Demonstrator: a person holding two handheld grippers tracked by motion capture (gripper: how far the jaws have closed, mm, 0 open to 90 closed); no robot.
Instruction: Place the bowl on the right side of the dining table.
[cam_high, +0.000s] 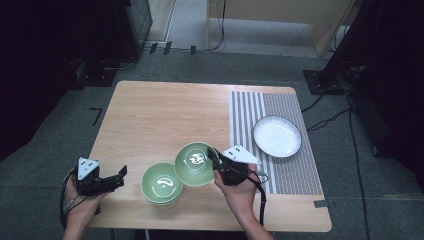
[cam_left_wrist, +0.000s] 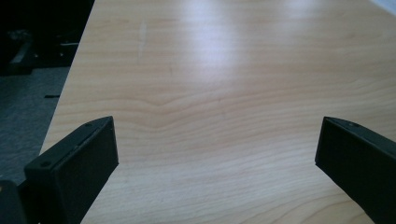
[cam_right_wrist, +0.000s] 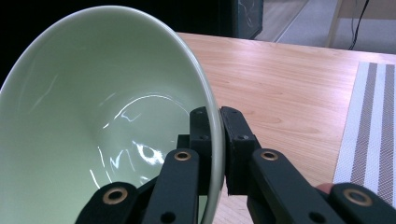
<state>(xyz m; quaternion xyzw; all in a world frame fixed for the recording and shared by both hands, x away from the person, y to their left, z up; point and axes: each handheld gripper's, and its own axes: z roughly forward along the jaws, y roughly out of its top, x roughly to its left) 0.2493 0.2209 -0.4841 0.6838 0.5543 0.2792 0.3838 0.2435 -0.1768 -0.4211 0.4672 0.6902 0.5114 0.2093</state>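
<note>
My right gripper is shut on the right rim of a pale green bowl, which it holds a little above the table, partly over a second green bowl near the front edge. In the right gripper view the green bowl rises at the left, and the right gripper pinches its rim between the two jaws. My left gripper rests at the table's front left corner, left of the second bowl. In its own view the left gripper stands open over bare wood.
A striped grey and white placemat covers the right part of the wooden table, with a white plate on it. Cables and dark equipment stands lie on the floor around the table.
</note>
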